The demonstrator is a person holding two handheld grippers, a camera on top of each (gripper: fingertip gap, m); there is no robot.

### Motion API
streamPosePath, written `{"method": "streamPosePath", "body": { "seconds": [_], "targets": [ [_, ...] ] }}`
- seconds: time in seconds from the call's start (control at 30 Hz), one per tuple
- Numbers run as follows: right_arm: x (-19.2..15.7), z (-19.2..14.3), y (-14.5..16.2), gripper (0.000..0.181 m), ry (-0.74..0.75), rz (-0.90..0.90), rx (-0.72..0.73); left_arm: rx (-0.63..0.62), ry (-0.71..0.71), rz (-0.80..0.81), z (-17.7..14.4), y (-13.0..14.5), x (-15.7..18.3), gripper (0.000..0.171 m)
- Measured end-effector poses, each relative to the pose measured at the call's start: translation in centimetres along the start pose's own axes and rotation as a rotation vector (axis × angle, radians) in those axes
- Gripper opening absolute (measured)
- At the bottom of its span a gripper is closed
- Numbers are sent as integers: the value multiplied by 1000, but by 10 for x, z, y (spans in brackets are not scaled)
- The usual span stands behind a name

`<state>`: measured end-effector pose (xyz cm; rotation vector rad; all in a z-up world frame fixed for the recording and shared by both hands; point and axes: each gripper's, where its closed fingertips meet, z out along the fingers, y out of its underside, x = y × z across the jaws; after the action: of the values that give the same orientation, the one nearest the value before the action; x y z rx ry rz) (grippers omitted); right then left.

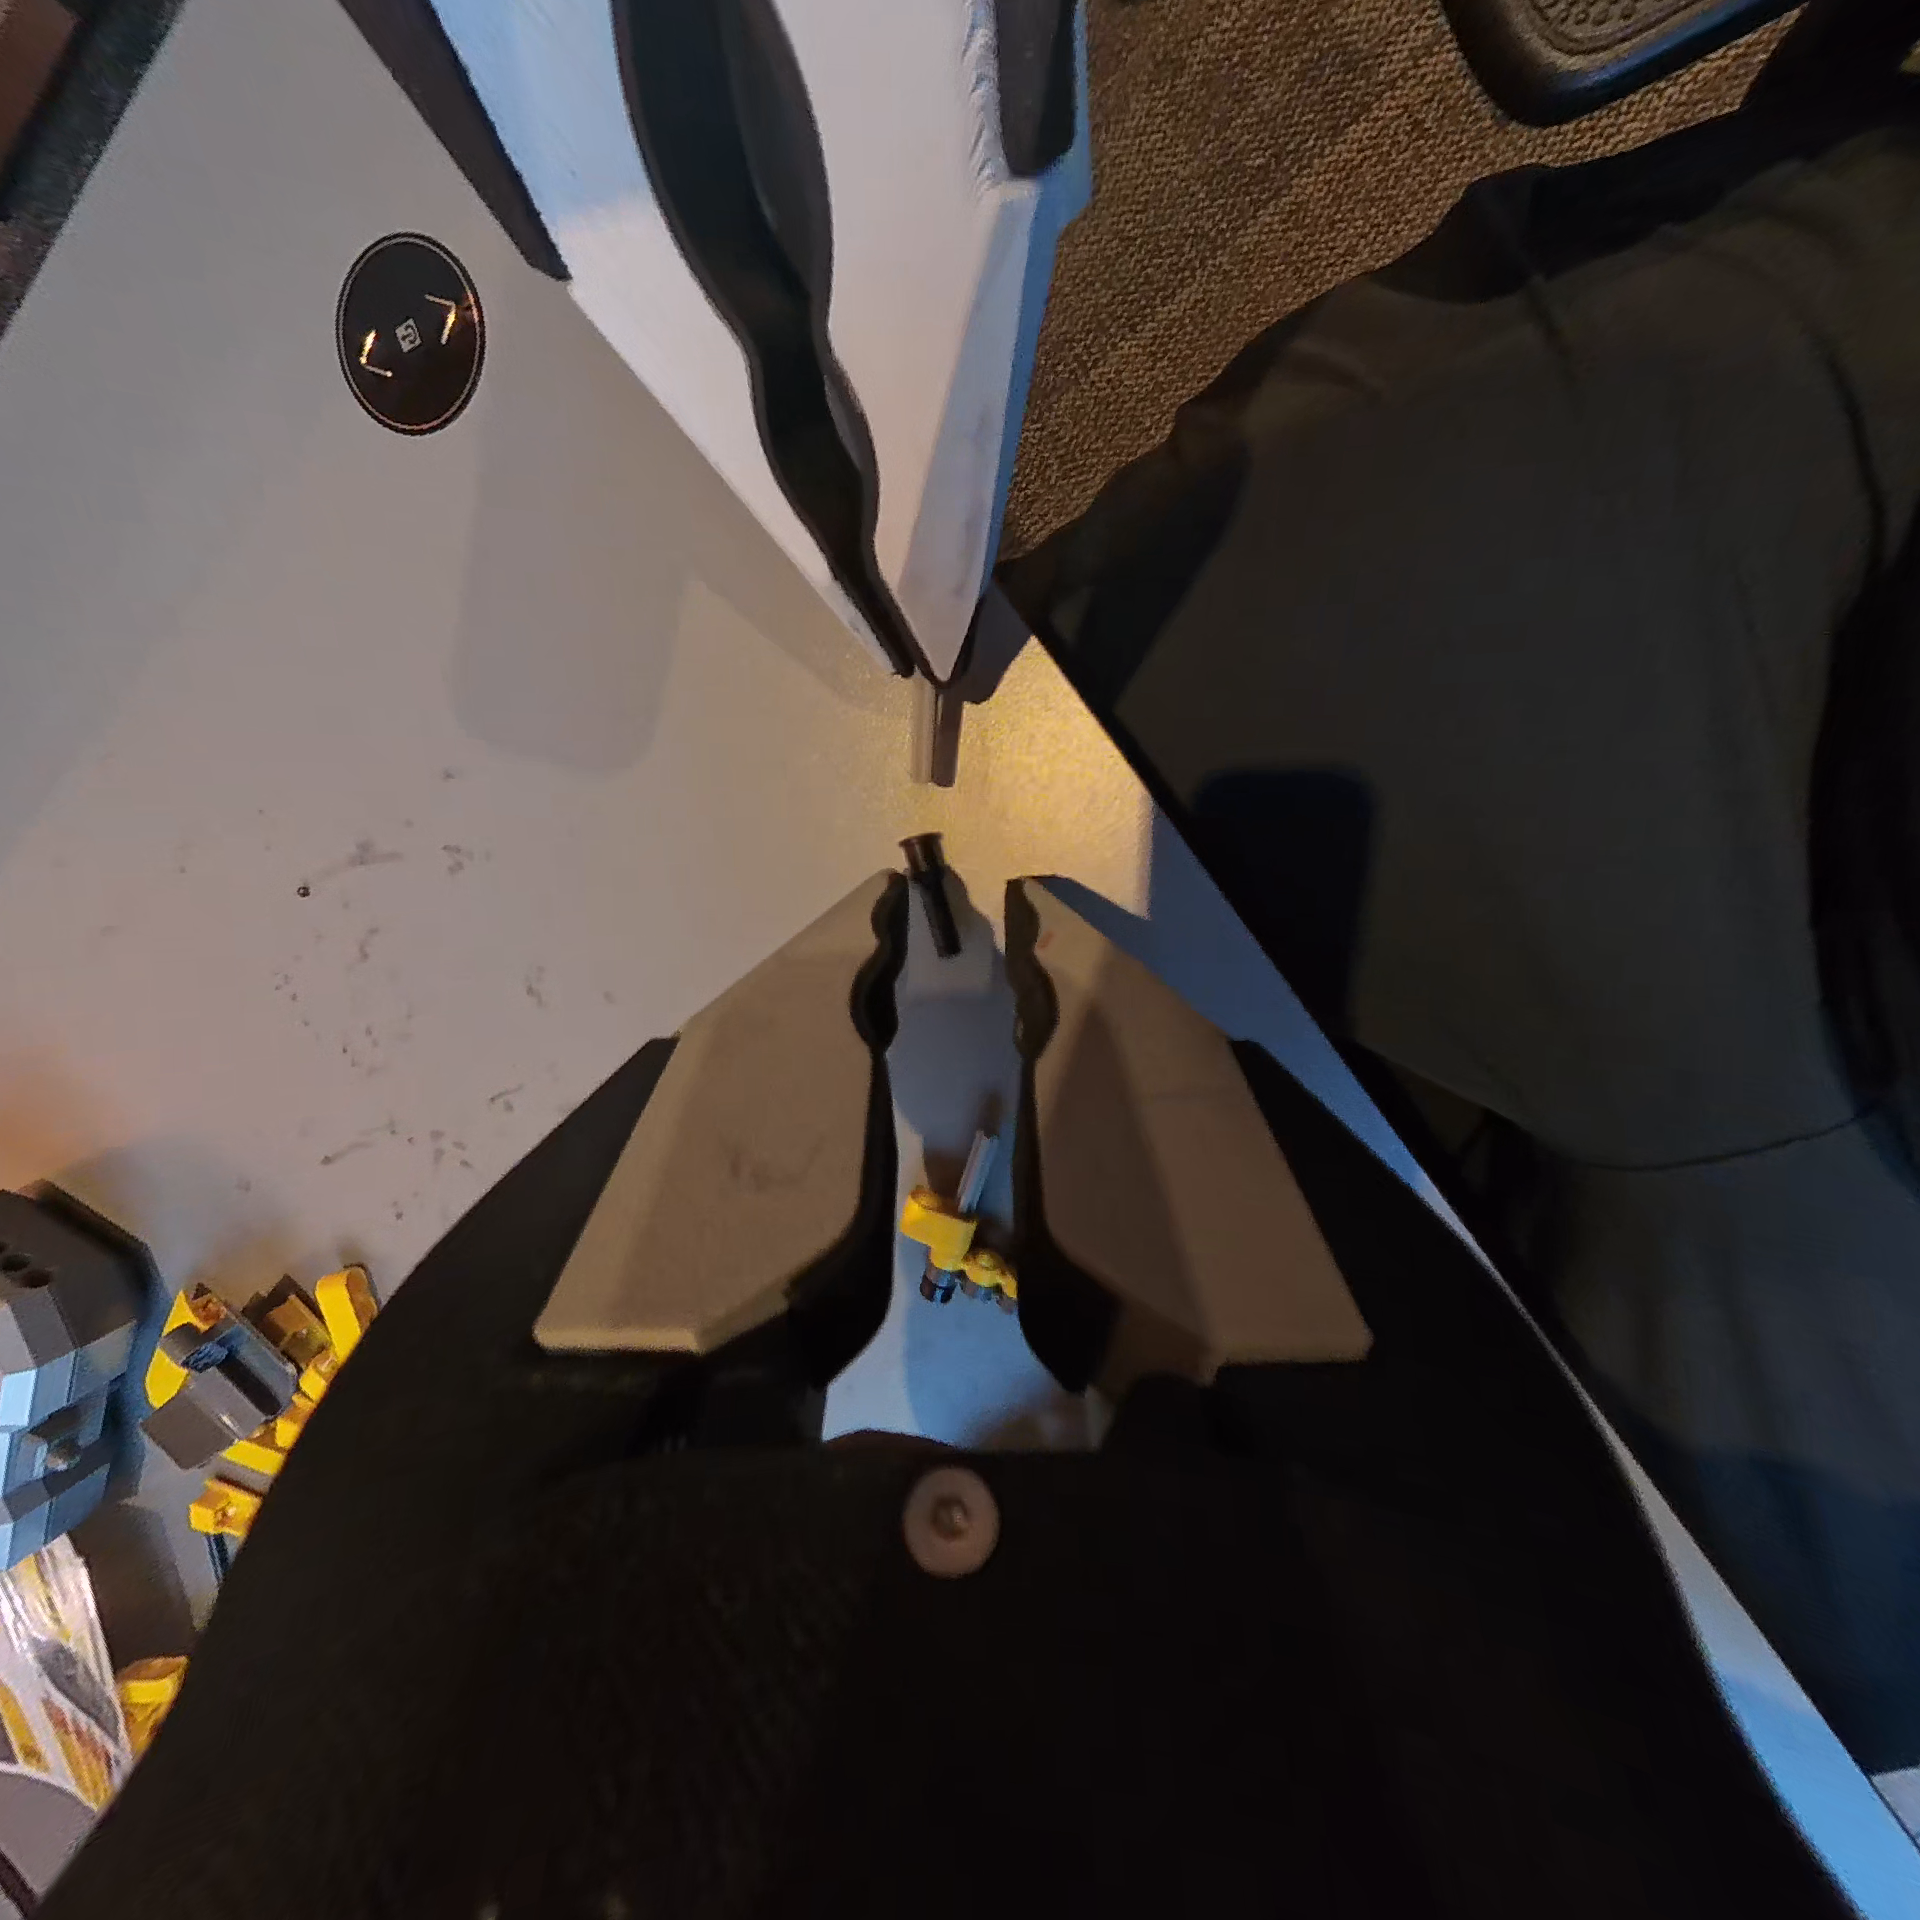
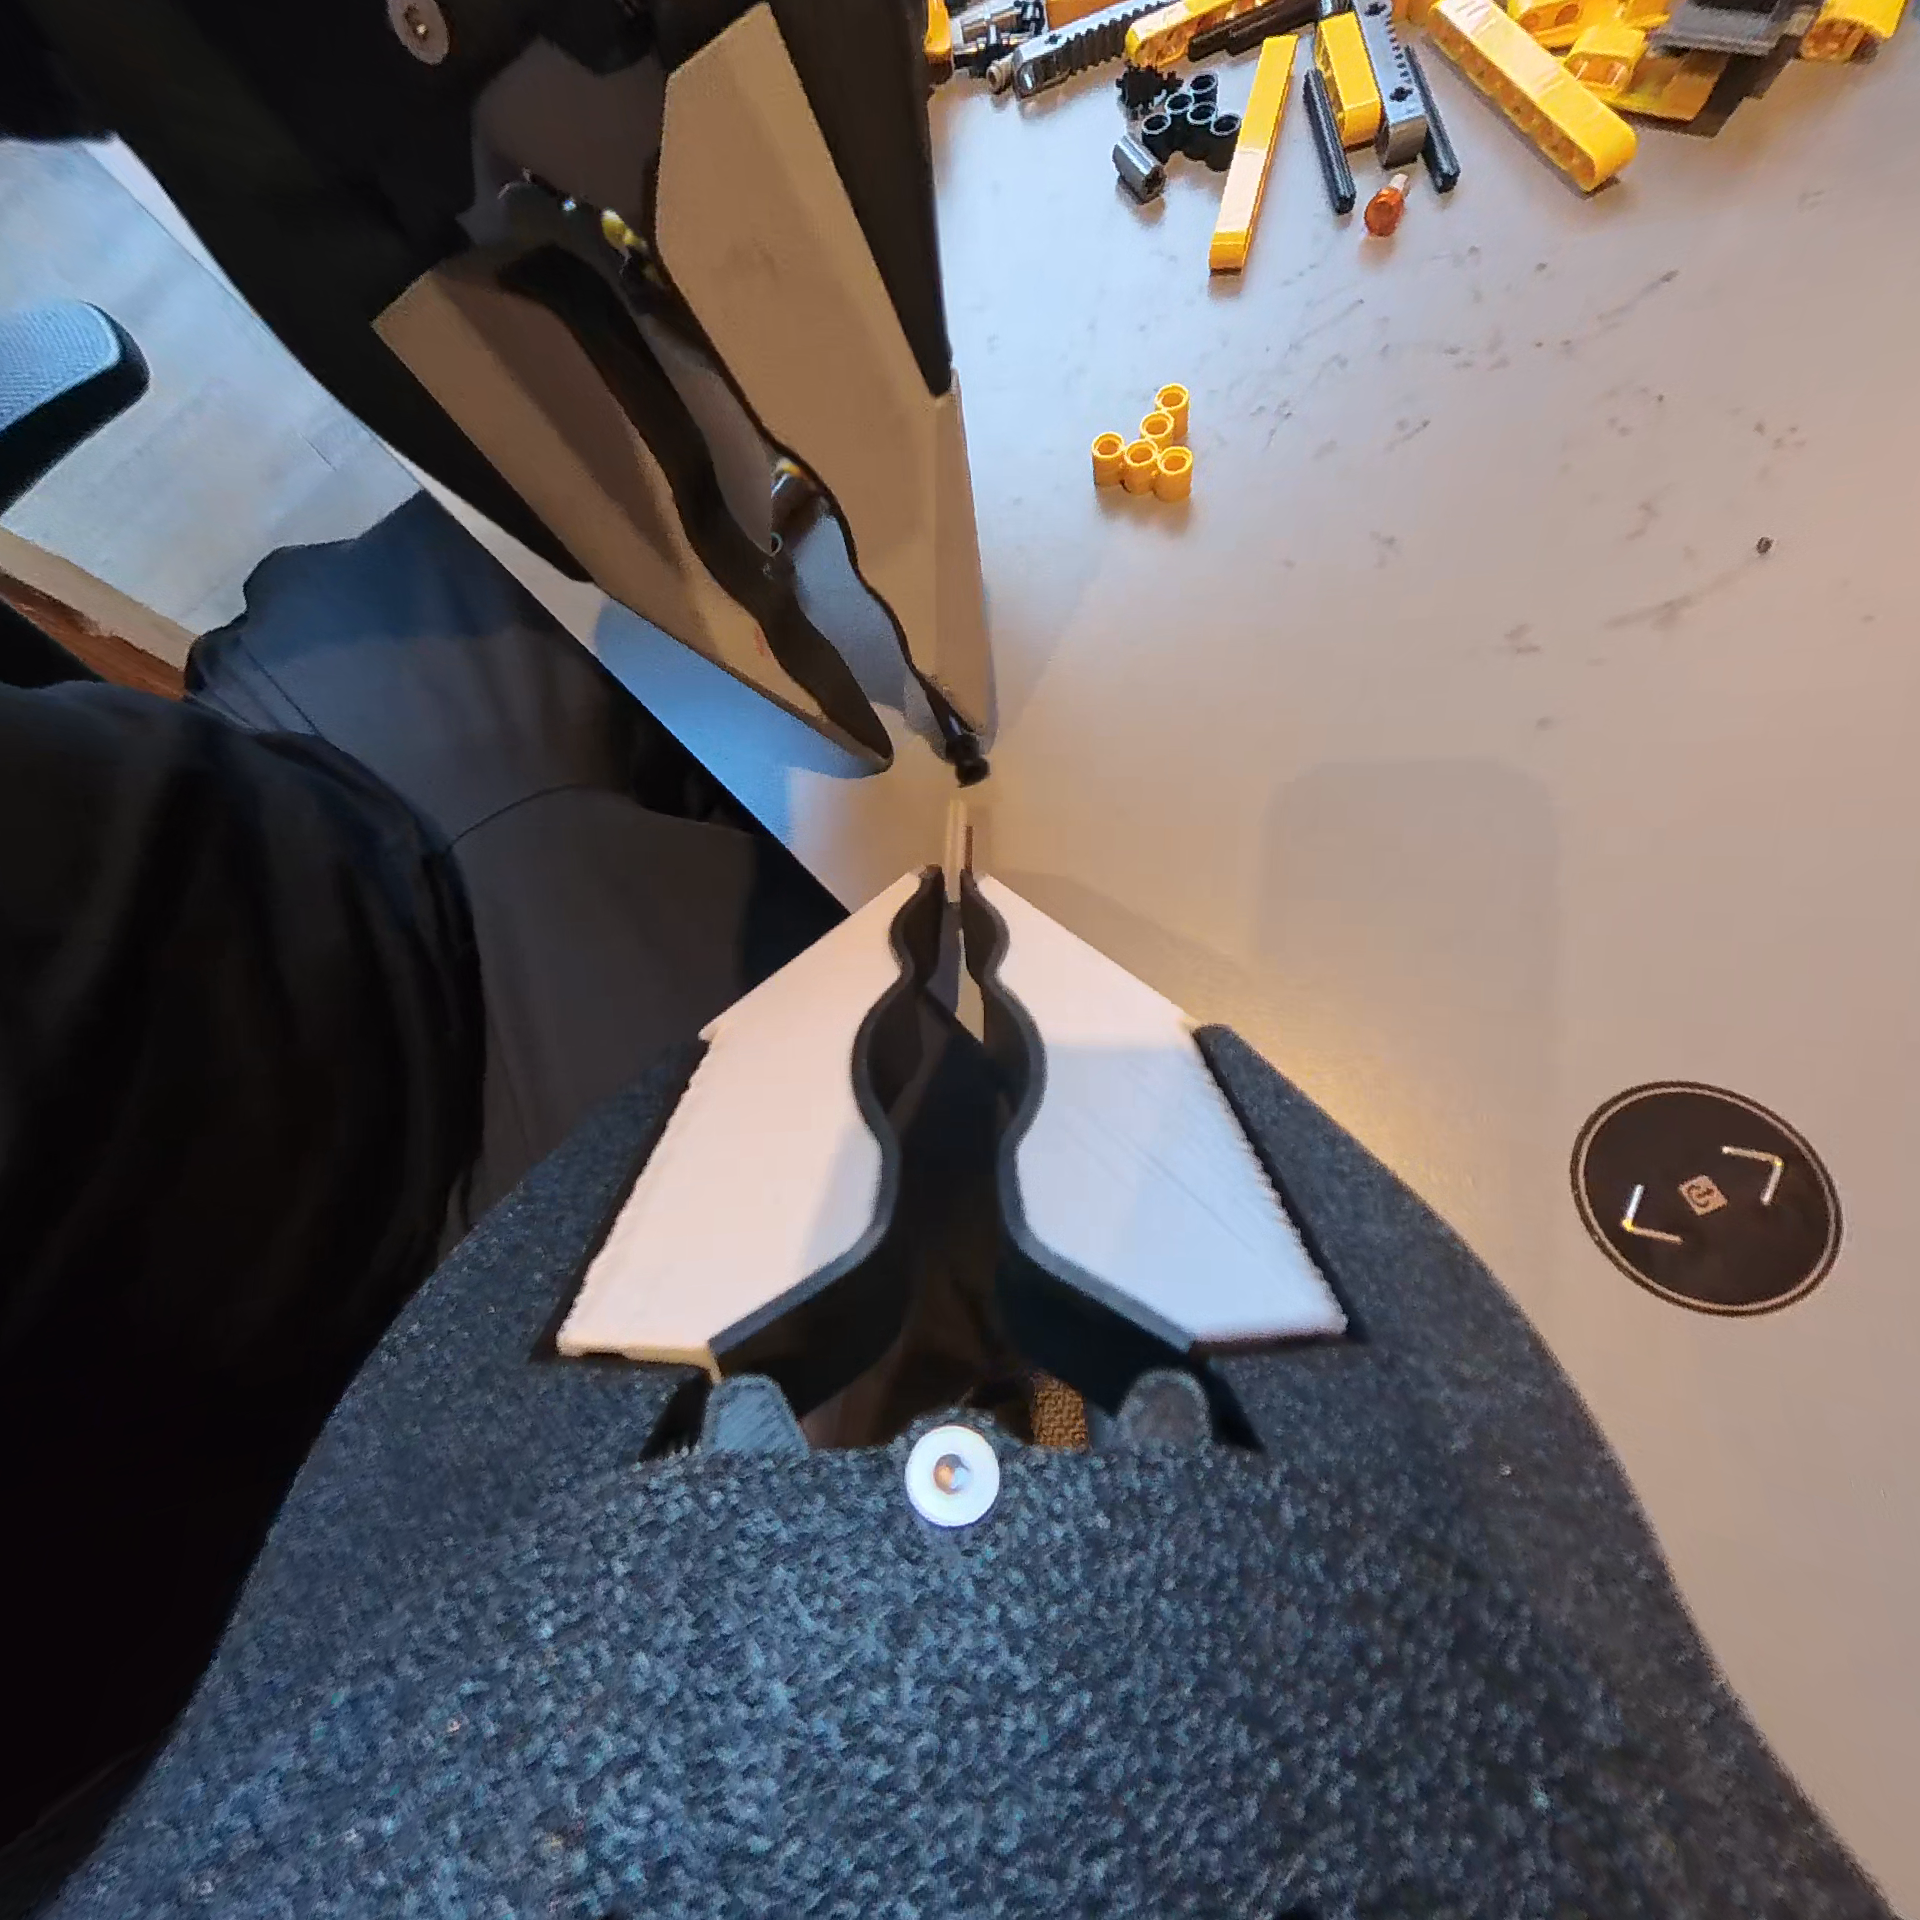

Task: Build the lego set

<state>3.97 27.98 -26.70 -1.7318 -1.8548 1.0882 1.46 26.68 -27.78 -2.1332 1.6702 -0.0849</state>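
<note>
The left hand-held gripper [image 1: 951, 883] pinches a small black plastic pin [image 1: 932, 902]; tip to tip, just apart, the right hand-held gripper [image 2: 948, 883] grips a thin grey axle [image 2: 956, 844] above the pale bench [image 1: 416, 831].

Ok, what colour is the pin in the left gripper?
Black pin; left wrist view shows it best.

bench: scuffed pale grey top [image 2: 1455, 727] | round black disc marker [image 2: 1706, 1198] set in it | small yellow holed connector piece [image 2: 1146, 454] lying alone | heap of yellow and grey building beams [image 2: 1455, 73] at far edge | brown carpet floor [image 1: 1195, 260]
</note>
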Motion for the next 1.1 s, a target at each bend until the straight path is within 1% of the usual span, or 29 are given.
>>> {"method": "streamPosePath", "body": {
  "seconds": [0.1,0.23,0.37,0.5,0.6,0.73,0.83,0.9,1.0,1.1],
  "targets": [
    [-1,-2,-2,3,7,-23,14,17,-15,-11,-3,-1,-2,15],
    [-4,-2,-5,2,9,-79,38,60,-33,-13,-8,-11,-4,10],
    [-6,-2,-7,2,20,-121,47,61,-44,14,-7,-17,-3,8],
    [-9,-3,-11,2,26,-162,72,68,-35,14,-5,-19,-2,3],
    [-9,-4,-13,3,40,-198,92,73,-34,13,-5,-19,-2,3],
    [-3,-7,-14,3,77,-234,132,101,-116,56,-10,-24,-9,2],
    [-4,-14,-19,4,57,-211,191,116,-184,85,-16,-27,-14,3],
    [-3,-19,-22,9,49,-192,225,127,-226,97,-20,-29,-17,2],
    [-6,-24,-26,9,32,-187,271,153,-255,95,-23,-33,-17,2],
    [-6,-24,-27,9,40,-196,278,182,-288,94,-26,-36,-18,2]
  ]
}}
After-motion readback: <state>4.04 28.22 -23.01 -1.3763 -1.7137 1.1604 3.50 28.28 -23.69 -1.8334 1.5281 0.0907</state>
